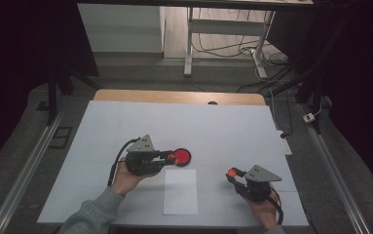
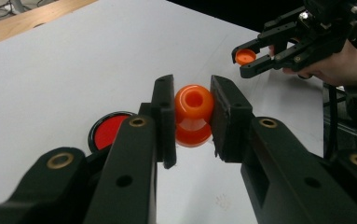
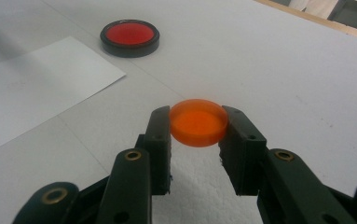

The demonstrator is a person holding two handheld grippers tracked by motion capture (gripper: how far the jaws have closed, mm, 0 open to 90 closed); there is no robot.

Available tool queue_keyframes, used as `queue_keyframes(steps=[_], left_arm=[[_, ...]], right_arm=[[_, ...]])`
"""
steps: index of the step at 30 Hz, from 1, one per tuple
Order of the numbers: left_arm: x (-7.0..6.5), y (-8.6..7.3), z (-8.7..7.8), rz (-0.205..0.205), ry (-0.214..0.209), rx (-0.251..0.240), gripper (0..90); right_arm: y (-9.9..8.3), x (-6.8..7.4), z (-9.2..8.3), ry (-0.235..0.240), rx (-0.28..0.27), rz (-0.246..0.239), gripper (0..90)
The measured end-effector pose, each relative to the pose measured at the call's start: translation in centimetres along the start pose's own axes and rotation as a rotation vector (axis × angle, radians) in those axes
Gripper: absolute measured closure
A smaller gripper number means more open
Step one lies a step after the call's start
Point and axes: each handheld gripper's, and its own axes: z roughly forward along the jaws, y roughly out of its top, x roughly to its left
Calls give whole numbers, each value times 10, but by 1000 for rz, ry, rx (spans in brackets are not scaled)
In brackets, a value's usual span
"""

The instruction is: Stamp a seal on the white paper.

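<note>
My left gripper [image 2: 193, 88] is shut on a small orange bottle-shaped piece [image 2: 193, 112] whose round opening faces the camera. In the high view the left gripper [image 1: 170, 157] is held just left of a red disc in a black rim [image 1: 183, 157], which lies flat on the white table [image 1: 174, 122]. My right gripper [image 3: 198, 117] is shut on a flat orange cap [image 3: 198, 122], gripped by its edges and held a little above the table. In the high view the right gripper [image 1: 233, 173] is at the front right, apart from the left one. The red disc [image 3: 130, 36] lies farther off.
A white sheet of paper [image 1: 180, 191] lies at the table's front middle, between the two hands. The table's wooden far edge [image 1: 174, 96] shows beyond the white cover. A power strip [image 1: 285, 144] sits off the right edge. Desk legs and cables stand on the floor behind.
</note>
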Motion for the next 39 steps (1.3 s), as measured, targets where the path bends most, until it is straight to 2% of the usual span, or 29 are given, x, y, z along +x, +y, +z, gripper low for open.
queue_keyframes(steps=[7,24,39], left_arm=[[-7,-1,3,12,-29,13,723],[-16,-13,13,20,-50,70,722],[-17,-22,24,12,-68,110,721]], right_arm=[[0,0,0,0,0,0,648],[0,-1,-1,9,-5,6,647],[0,0,2,14,0,7,648]])
